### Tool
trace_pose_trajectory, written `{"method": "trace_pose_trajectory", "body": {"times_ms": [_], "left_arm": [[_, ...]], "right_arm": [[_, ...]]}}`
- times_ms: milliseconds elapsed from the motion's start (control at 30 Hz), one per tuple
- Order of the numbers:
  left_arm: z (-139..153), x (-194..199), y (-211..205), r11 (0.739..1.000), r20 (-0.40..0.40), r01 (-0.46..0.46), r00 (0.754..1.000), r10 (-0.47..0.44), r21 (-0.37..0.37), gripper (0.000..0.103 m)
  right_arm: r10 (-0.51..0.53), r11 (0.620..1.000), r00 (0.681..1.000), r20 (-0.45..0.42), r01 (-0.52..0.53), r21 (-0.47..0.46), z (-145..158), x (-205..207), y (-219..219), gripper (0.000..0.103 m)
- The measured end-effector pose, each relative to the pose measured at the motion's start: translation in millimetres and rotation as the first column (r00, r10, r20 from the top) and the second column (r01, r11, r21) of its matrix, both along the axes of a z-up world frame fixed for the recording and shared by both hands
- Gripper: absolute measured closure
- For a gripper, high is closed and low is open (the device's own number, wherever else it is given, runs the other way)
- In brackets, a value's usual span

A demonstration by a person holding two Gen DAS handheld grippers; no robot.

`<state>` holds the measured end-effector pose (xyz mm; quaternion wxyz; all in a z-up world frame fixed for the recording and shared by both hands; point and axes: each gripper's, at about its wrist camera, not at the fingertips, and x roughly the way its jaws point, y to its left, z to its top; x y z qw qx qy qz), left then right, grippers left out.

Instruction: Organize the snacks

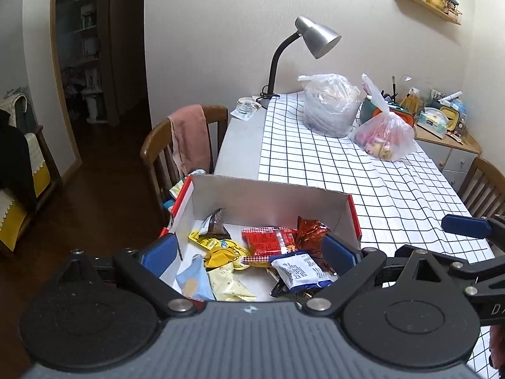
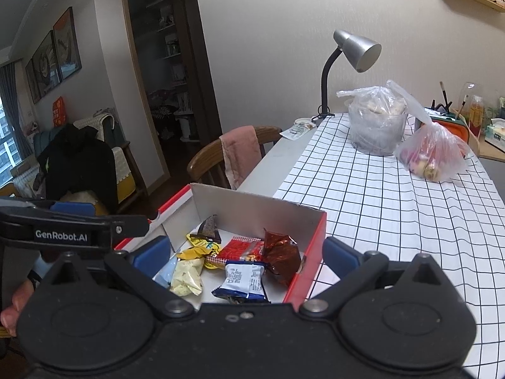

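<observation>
A red cardboard box [image 1: 252, 199] with a white inside stands at the near left corner of the table and holds several snack packets: a red checked pack [image 1: 268, 241], a crinkled red foil bag [image 1: 311, 232], a blue and white pack [image 1: 301, 271], yellow packs [image 1: 221, 254] and a dark triangular one [image 1: 216, 221]. My left gripper [image 1: 249, 254] hangs open just above the box, nothing between its blue pads. My right gripper [image 2: 246, 254] is open too, straddling the box's near right part [image 2: 311, 246] with nothing held. The same snacks show there, the blue pack [image 2: 244, 279] nearest.
The table wears a white grid cloth [image 1: 363, 170]. Far back stand a grey desk lamp [image 1: 315, 38], a clear bag over a tub [image 1: 331, 104] and a pink bag of snacks [image 1: 385, 135]. A wooden chair with a pink towel [image 1: 189, 139] sits left of the table. The right gripper's finger [image 1: 467, 225] shows at right.
</observation>
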<state>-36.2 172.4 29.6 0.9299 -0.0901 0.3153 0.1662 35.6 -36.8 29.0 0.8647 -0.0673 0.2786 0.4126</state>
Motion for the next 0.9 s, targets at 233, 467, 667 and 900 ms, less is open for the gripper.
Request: {"method": "trace_pose_trajectory", "body": {"times_ms": [233, 467, 667, 900], "left_arm": [[-1.2, 0.5, -1.3, 1.0, -0.013, -0.004, 1.0, 0.004, -0.009, 0.004], [-4.7, 2.5, 0.0, 1.0, -0.035, -0.012, 0.999, 0.011, -0.011, 0.004], [-6.8, 3.0, 0.9, 1.0, -0.039, -0.015, 0.999, 0.014, -0.014, 0.004], [-7.3, 4.1, 0.6, 1.0, -0.044, -0.016, 0.999, 0.015, -0.017, 0.004]], "right_arm": [[-0.01, 1.0, 1.0, -0.016, 0.01, 0.011, -0.8, 3.1, -3.1, 0.0], [-0.011, 1.0, 0.999, -0.031, 0.011, 0.006, -4.1, 4.4, -2.5, 0.0], [-0.013, 1.0, 0.999, -0.04, 0.013, 0.002, -4.4, 6.1, -1.1, 0.0], [-0.014, 1.0, 0.999, -0.052, 0.014, 0.0, -5.6, 8.1, -0.9, 0.0]]}}
